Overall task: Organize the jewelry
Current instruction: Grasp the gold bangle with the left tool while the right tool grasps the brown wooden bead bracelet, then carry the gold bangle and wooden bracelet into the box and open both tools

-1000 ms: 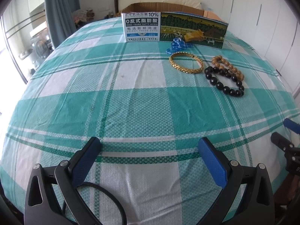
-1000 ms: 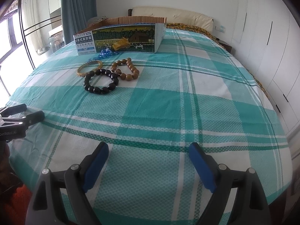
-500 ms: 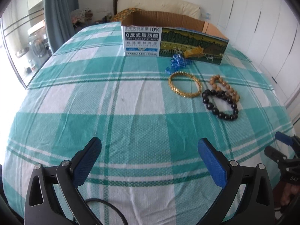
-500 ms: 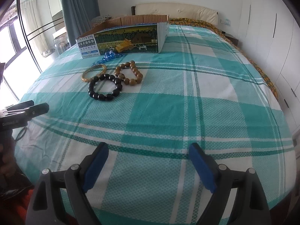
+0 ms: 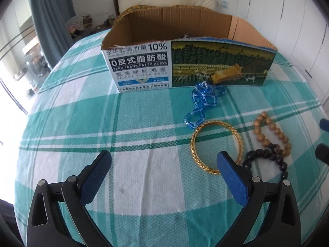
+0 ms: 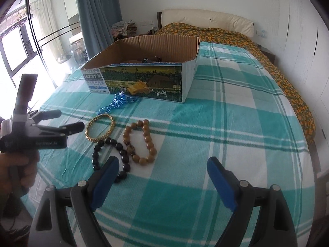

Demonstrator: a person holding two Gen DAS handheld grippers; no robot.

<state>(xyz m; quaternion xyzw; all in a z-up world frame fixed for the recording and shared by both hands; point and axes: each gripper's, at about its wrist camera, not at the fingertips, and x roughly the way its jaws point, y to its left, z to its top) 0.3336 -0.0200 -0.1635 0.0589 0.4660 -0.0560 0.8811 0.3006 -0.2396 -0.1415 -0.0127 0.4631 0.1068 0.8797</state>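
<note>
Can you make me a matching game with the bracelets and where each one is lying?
Things:
1. blue crystal necklace
2. gold bracelet
3. black bead bracelet
4. brown wooden bead bracelet

Places:
A. overlaps the brown beads, nearest the right tongs
B. farthest right of the four in the right wrist view
C. touching the cardboard box
D. between blue and black pieces

Pairs: 1-C, 2-D, 3-A, 4-B

Left gripper (image 5: 164, 164): now much nearer the gold bracelet (image 5: 216, 146) and cardboard box (image 5: 189, 61). Right gripper (image 6: 162, 170): now close to the black bead bracelet (image 6: 115, 156), its left finger overlapping the beads in view.
</note>
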